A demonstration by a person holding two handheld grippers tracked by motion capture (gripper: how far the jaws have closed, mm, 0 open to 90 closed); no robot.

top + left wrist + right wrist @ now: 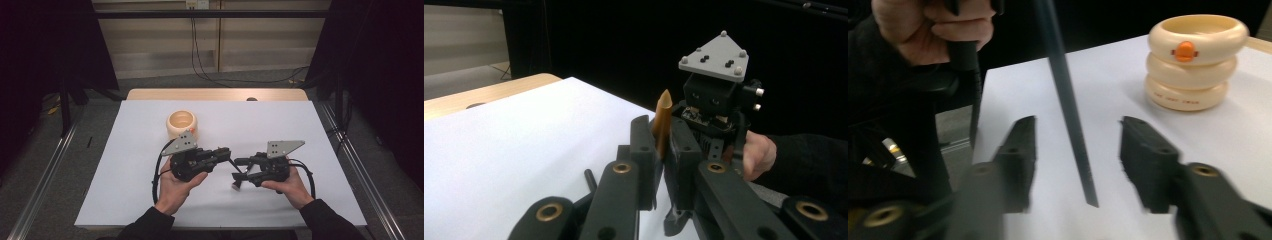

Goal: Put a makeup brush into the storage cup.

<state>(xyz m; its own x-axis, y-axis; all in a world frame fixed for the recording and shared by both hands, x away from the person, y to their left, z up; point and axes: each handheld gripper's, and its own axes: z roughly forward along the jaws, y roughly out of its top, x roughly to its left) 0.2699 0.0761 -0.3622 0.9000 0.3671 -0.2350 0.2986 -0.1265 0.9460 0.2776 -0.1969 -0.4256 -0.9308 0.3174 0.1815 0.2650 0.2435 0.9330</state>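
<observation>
Left gripper (663, 150) narrow-jawed around a pencil (662, 120), right gripper's (1078, 150) jaws wide beside it, cream container (1193, 62) nearby.

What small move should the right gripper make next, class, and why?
Probably close the right gripper on the pencil. Its jaws stand open on either side of the dark shaft, which the left gripper clamps near its pointed end. Closing would likely let a handover begin.
</observation>
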